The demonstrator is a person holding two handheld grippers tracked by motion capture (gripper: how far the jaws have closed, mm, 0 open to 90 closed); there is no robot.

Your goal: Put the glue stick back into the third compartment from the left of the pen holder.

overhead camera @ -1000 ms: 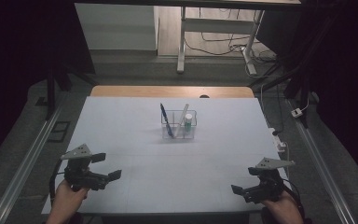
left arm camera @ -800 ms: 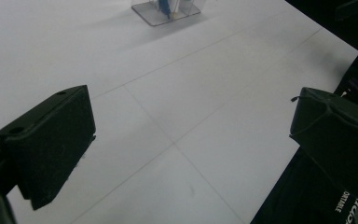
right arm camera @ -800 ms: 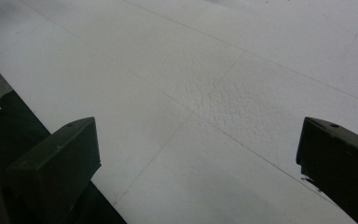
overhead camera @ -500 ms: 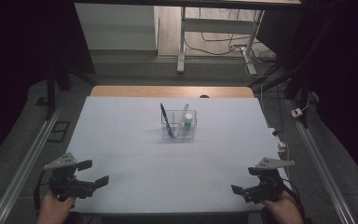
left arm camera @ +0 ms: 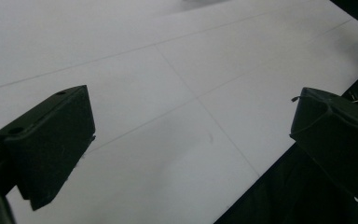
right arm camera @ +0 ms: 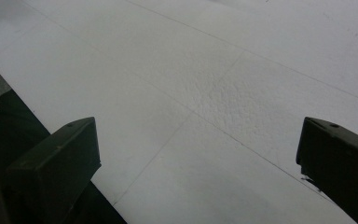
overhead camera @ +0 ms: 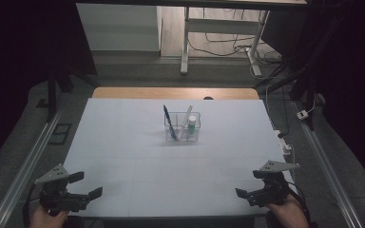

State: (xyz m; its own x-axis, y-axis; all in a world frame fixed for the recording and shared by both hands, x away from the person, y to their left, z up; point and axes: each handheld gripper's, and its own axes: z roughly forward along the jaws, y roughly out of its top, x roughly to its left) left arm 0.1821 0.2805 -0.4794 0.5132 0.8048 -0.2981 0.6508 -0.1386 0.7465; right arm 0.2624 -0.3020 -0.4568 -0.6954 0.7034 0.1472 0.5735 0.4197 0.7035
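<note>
Since the earlier frame my left gripper (overhead camera: 86,186) has drawn back to the table's (overhead camera: 123,142) near-left corner, jaws apart like the right gripper's (overhead camera: 247,187); clear holder (overhead camera: 182,127) mid-table sits untouched, so nothing started, I judge.

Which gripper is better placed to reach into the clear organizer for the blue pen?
Left, marginally. The blue pen stands at the left end of the clear organizer. Both the left gripper and right gripper are open, empty, and far back at the table's near corners.
</note>
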